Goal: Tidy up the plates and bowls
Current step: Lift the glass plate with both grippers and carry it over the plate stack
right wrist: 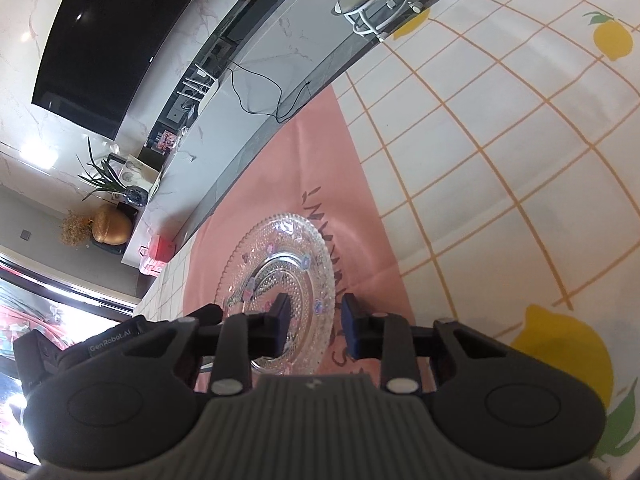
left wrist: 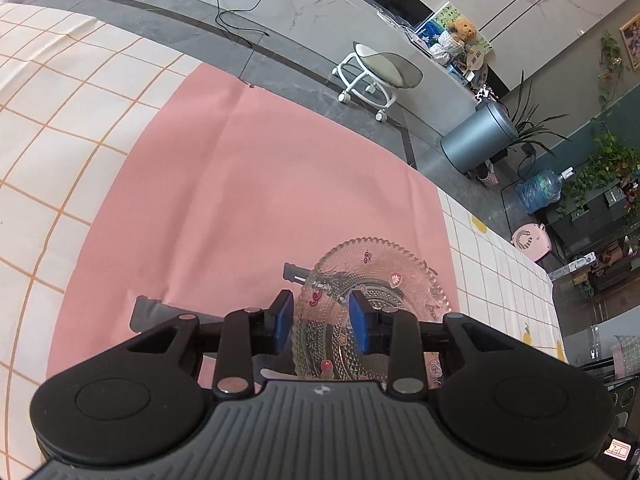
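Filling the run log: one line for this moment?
scene: glass plate on pink mat | left hand-held gripper: open over plate | right hand-held gripper: open over plate

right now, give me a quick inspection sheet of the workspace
surface: checked tablecloth with lemon prints, pink mat on top
job's things: one patterned glass plate flat on the mat
clutter: nothing seen
grippers: left gripper and right gripper each straddle the plate's rim, pads not pressing
cables: black cable loose on the floor
surroundings: wheeled stool, grey bin, plants, television
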The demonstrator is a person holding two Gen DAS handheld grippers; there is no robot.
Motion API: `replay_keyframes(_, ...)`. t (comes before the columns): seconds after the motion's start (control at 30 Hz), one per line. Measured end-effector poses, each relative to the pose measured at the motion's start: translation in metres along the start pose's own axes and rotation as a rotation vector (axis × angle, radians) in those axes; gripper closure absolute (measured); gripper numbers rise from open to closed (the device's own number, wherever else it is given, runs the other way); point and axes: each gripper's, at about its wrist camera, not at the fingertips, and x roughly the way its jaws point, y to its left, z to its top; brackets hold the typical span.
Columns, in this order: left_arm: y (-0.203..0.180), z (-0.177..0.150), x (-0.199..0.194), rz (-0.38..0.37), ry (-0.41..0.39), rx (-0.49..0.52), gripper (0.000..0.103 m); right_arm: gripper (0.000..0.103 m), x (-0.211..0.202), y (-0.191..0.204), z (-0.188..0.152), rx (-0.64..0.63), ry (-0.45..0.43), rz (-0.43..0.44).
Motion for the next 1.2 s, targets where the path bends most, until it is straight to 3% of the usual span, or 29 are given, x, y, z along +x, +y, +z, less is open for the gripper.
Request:
replay_keyframes(0.03, -0.001, 0.0, 0.0, 0.008, -0.003, 0.006, 0.065, 0.078, 0.0, 0.001, -0.001, -0.002, 0.0, -0.002)
replay_keyframes(0.1, -0.005, 0.001, 0.0, 0.026, -0.006, 0.016, 0.077, 0.079, 0.0, 0.002, -0.001, -0.004, -0.007, -0.008)
replay_keyframes(0.3, -0.011, -0.005, -0.004, 0.099, 0.003, -0.026, 0.084, 0.099, -0.001, -0.001, -0.001, 0.003, 0.0, -0.04)
replay_keyframes(0.67, -0.033, -0.027, -0.024, 0.122, 0.056, -0.017, 0.09, 0.099, -0.036, -0.02, -0.015, 0.09, 0.021, -0.015)
replay_keyframes(1.2, -0.086, -0.078, -0.074, 0.134, 0.035, 0.039, 0.09, 0.099, -0.117, -0.033, -0.046, 0.119, 0.011, 0.02)
